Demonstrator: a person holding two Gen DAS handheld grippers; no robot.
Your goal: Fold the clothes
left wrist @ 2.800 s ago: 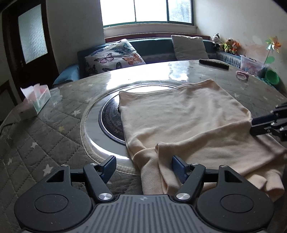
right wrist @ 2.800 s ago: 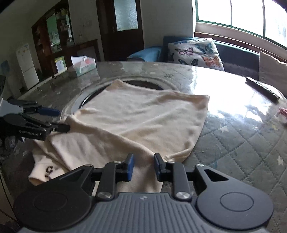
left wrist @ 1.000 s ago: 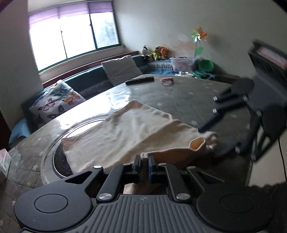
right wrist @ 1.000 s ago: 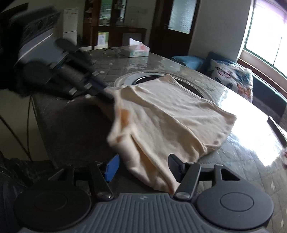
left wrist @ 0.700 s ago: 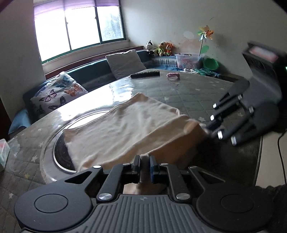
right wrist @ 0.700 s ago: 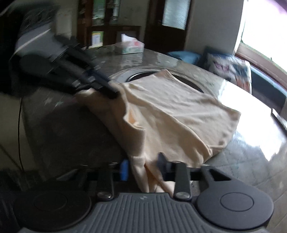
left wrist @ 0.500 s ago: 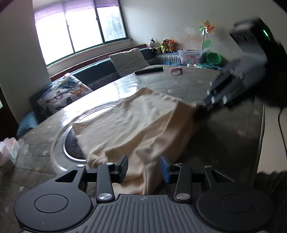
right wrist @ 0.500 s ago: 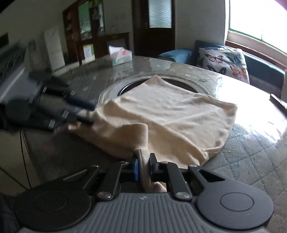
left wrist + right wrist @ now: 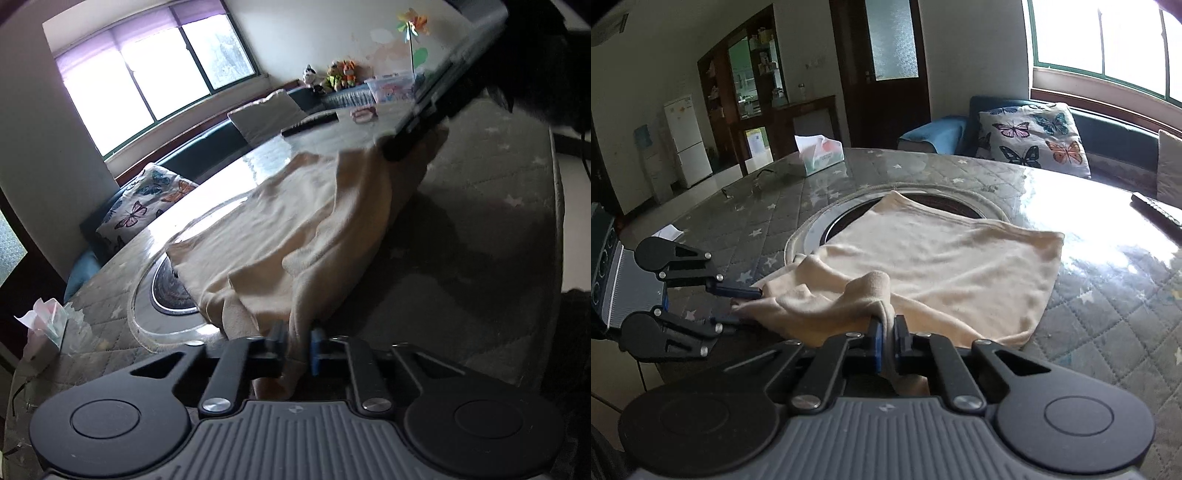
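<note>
Both grippers reach low over the near table edge — the left gripper (image 9: 297, 345) and the right gripper (image 9: 886, 341) each pinch a bunched near hem of the cream knit garment (image 9: 945, 258), soft and lying on the quilted, star-printed round table (image 9: 1108, 314).

Round counter (image 9: 1108, 306) with a grey quilted star-print cover under clear glossy sheeting; dark circular inset with a pale ring (image 9: 820, 229) sunk in the middle. Lying on it: cream knit garment (image 9: 942, 258), spread partly over the inset, near edge bunched and lifted off the surface. White-and-green tissue box (image 9: 822, 153) at the far side. Black remote control (image 9: 310, 123) by the window side, small pink item (image 9: 364, 113) just beside it, type unclear. White paper scrap (image 9: 666, 232) near the left edge.
</note>
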